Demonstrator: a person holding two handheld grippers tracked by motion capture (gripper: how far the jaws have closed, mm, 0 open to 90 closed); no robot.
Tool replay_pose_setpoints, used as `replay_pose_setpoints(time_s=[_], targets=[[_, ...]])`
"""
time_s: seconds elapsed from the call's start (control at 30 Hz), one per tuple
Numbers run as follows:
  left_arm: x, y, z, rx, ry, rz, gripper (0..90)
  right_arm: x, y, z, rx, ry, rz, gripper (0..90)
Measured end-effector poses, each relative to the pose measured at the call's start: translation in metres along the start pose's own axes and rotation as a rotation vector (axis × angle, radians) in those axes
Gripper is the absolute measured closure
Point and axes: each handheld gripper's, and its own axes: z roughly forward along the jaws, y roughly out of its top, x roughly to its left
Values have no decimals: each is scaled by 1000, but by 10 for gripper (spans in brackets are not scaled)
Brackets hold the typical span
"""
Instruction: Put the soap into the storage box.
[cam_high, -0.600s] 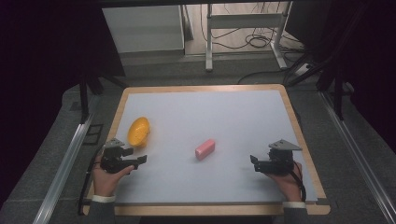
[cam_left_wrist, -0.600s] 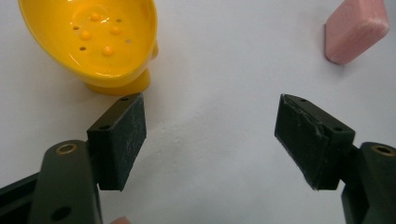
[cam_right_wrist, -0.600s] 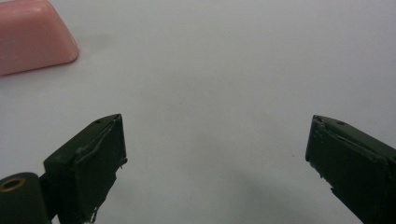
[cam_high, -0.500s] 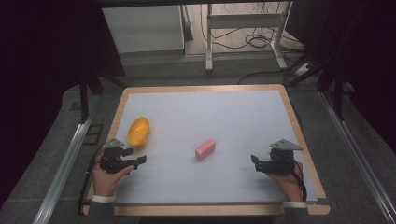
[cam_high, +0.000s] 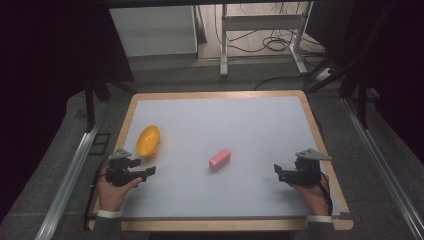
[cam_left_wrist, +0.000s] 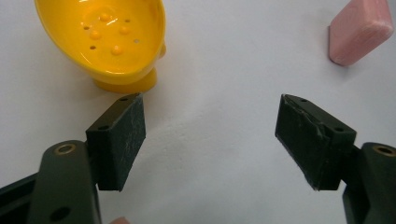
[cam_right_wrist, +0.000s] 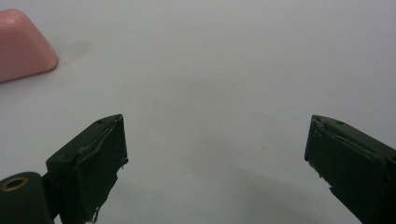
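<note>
Nearest to me, my left gripper (cam_high: 148, 171) rests low at the near-left edge of the table (cam_high: 260, 200), jaws spread wide with nothing between them; in the left gripper view its pads (cam_left_wrist: 122, 135) frame bare surface, with the yellow soap dish (cam_left_wrist: 109, 39) just beyond the left pad. My right gripper (cam_high: 276, 173) sits at the near-right edge, likewise spread apart and empty, pointed inward across the board. I judge both are parked at the sides so the middle is unobstructed and either can start a reach. Between them and a little farther out lies the pink soap bar (cam_high: 220, 159), flat on the table, touching nothing, well apart from both grippers and set at a slant; it shows at the upper corner of each gripper view. The dish stands near the left edge, just beyond my left gripper, tilted with its drained hollow facing up and toward the camera, so the bar looks meant to go into it. The surface is a plain pale sheet inside a wooden frame, matte and uncluttered. Past it the floor is grey, with a white cabinet (cam_high: 152, 32), metal table legs (cam_high: 224, 45) and loose cables (cam_high: 275, 45) in a dim room.
</note>
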Motion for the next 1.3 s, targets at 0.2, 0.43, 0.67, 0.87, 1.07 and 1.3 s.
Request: replay_pose_setpoints(time_s=[0.2, 0.43, 0.67, 0.87, 1.07, 1.3], targets=[[0, 0, 0, 0, -4, -1, 251, -1, 0, -1, -6, -4, 2, 56], [-6, 3, -4, -8, -23, 10, 250, 0, -1, 0, 3, -7, 5, 56], [-8, 3, -6, -10, -12, 18, 251, 0, -1, -1, 8, -7, 10, 56], [-22, 13, -12, -19, -24, 50, 260, -3, -2, -3, 11, -2, 29, 56], [-30, 21, -13, -11, -13, 76, 261, -3, -2, -7, 1, -5, 28, 56], [-42, 36, -10, 2, -19, 117, 258, -6, -2, -9, 8, -16, 40, 56]])
